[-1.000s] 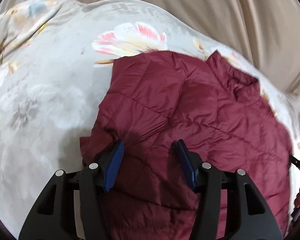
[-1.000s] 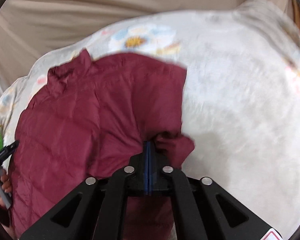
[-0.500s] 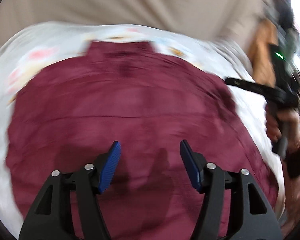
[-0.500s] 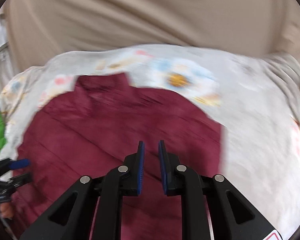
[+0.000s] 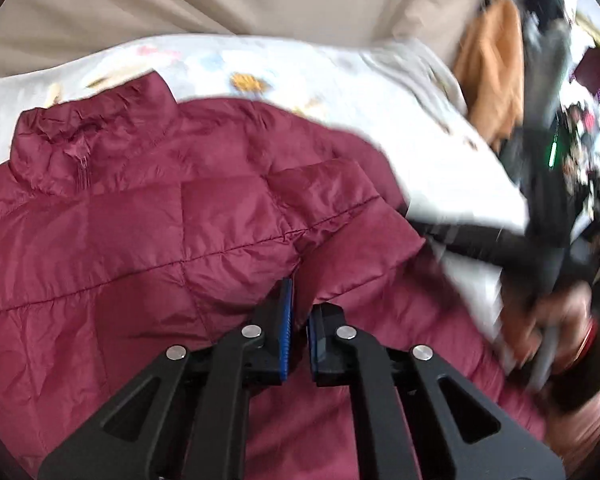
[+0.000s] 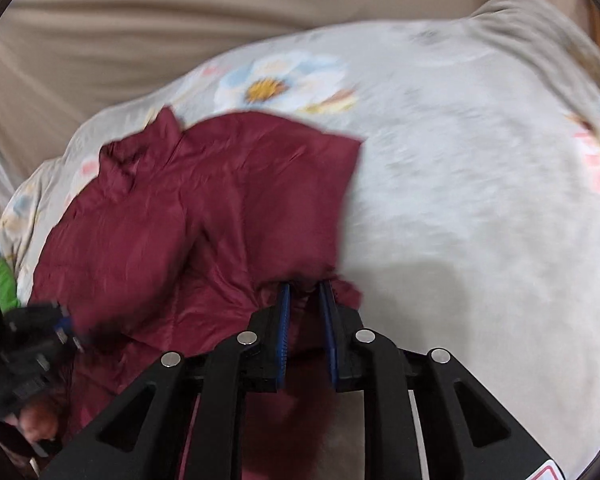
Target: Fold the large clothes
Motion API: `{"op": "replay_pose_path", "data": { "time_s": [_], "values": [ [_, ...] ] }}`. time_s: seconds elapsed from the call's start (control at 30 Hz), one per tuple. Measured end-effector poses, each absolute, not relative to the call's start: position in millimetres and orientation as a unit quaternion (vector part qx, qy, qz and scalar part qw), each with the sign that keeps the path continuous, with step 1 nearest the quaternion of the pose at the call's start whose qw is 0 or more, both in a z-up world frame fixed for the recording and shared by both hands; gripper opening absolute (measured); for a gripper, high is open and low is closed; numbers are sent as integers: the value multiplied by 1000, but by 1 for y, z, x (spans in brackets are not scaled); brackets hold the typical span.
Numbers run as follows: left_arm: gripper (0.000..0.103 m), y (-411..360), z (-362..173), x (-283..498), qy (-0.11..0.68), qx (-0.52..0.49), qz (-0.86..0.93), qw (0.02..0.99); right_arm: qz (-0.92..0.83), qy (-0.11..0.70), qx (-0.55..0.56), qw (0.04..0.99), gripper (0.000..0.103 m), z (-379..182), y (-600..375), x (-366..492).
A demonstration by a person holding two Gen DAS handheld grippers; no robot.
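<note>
A maroon quilted puffer jacket (image 5: 148, 232) lies on a floral bedsheet (image 5: 308, 80), collar at the far side. My left gripper (image 5: 298, 300) has its jaws nearly closed, pinching a fold of the jacket near its middle. In the right wrist view the jacket (image 6: 204, 208) lies left of centre with a sleeve folded over the body. My right gripper (image 6: 305, 296) has a small gap between the jaws, with the jacket's right edge fabric between them. The right gripper and the hand holding it show blurred in the left wrist view (image 5: 548, 264).
The floral sheet (image 6: 480, 200) spreads wide to the right of the jacket. A beige curtain (image 6: 180, 12) hangs behind the bed. A green cloth (image 6: 4, 284) lies at the far left edge. An orange garment (image 5: 496, 80) hangs at the right.
My left gripper has closed from wide open onto a jacket fold. My right gripper opened from shut and moved back to the jacket's right edge. A sleeve now lies folded over the body.
</note>
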State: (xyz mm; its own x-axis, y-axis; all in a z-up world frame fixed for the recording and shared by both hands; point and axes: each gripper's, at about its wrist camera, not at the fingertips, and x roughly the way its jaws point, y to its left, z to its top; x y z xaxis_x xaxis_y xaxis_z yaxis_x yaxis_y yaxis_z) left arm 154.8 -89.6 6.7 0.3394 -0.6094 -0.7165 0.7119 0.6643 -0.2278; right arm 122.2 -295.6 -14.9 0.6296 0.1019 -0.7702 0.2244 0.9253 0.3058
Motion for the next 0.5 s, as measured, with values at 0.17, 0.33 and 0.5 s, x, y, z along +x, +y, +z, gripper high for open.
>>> {"op": "replay_pose_path", "data": {
  "time_s": [0.17, 0.33, 0.5],
  "values": [
    [9, -120, -18, 171, 460, 49, -410, 786, -33, 421, 198, 885, 18, -10, -301, 115],
    [43, -77, 20, 160, 461, -55, -472, 749, -38, 363, 195, 910, 18, 40, -306, 85],
    [63, -13, 65, 171, 400, -105, -460, 786, 44, 366, 173, 913, 18, 55, -267, 111]
  ]
}}
